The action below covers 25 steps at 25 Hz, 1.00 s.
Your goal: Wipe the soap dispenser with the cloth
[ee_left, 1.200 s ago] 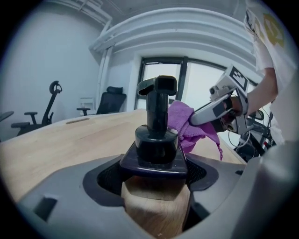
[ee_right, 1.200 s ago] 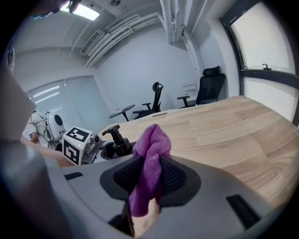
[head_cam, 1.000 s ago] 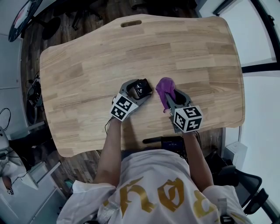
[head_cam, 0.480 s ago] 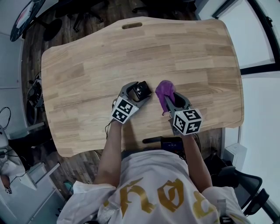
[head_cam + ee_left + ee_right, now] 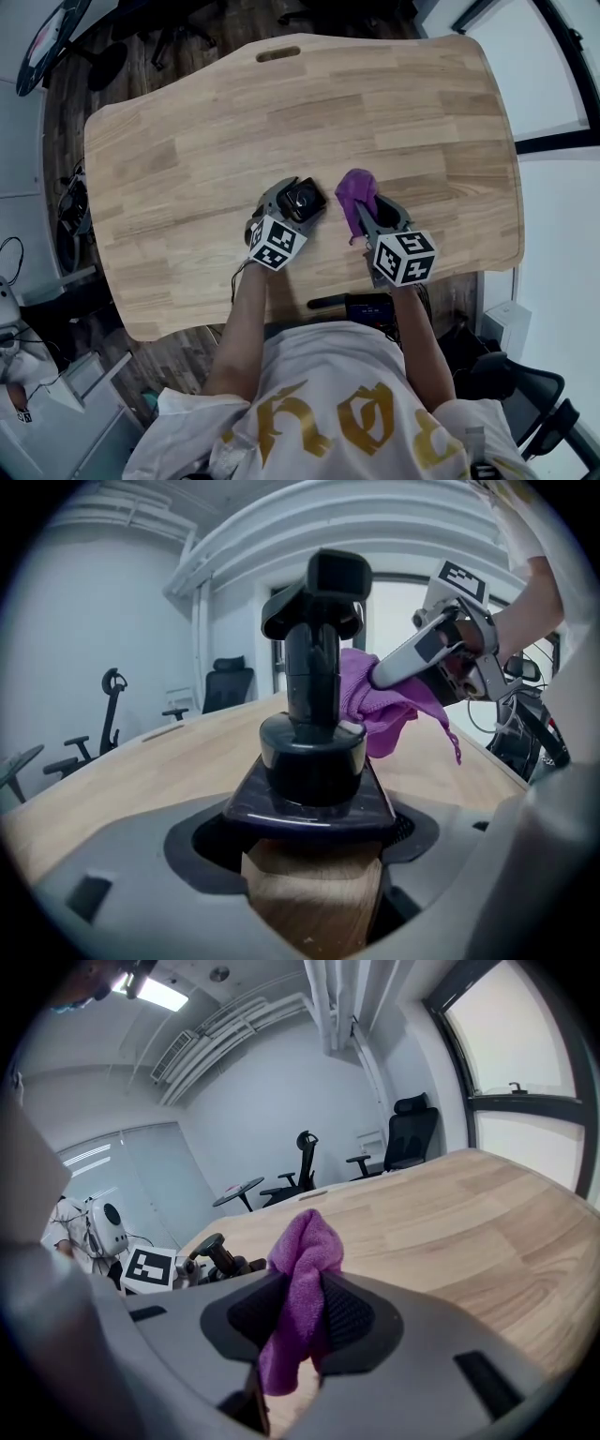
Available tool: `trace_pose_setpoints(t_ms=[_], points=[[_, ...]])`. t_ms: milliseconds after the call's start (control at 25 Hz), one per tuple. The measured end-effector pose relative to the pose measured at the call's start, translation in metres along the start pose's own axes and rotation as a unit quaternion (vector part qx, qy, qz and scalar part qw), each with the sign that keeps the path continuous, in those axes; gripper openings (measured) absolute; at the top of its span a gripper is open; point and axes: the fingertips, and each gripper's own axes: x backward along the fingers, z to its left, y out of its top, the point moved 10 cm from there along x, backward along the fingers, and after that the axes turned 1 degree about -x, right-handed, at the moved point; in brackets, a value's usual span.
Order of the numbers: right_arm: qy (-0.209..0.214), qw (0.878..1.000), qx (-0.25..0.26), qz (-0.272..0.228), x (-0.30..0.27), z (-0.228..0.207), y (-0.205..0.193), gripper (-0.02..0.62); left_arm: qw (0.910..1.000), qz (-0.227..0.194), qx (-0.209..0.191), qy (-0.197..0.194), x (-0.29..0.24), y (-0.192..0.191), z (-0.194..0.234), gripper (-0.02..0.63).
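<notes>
The soap dispenser [image 5: 304,197], black pump over a wood-coloured body, is held upright above the table, and my left gripper [image 5: 292,203] is shut on its body. In the left gripper view its pump head [image 5: 319,602] fills the centre above the jaws of the left gripper [image 5: 314,864]. My right gripper [image 5: 367,214] is shut on a purple cloth [image 5: 355,190], which bunches out past the jaws just right of the dispenser. From the left gripper the cloth [image 5: 394,710] sits right beside the pump neck; contact is unclear. In the right gripper view the cloth [image 5: 302,1269] is pinched in the right gripper [image 5: 298,1321].
A light wooden table [image 5: 206,122] with a slot handle [image 5: 278,53] at its far edge lies below both grippers. Office chairs [image 5: 305,1162] stand beyond it. The left gripper's marker cube [image 5: 150,1267] shows at the left of the right gripper view.
The left gripper's marker cube has swung slightly right and toward me, turning the dispenser a little. The cloth stays close beside the dispenser; the right gripper has barely moved.
</notes>
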Motion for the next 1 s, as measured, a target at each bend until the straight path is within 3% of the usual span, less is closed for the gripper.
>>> trace_pose_setpoints(t_ms=[560,800,1000], points=[[0.002,1.000,0.002,0.007,-0.004,0.004,-0.001,0.114,0.9995,0.000,0.019,-0.024,0.000,0.002,0.006,0.344],[0.001,1.000,0.004,0.000,0.000,0.005,0.002,0.114,0.9937,-0.045,0.101,-0.013,0.011,0.002,0.016,0.344],[0.002,1.000,0.006,-0.004,0.005,0.008,0.003,0.114,0.9938,-0.055,0.096,0.004,0.023,0.009,0.017,0.344]])
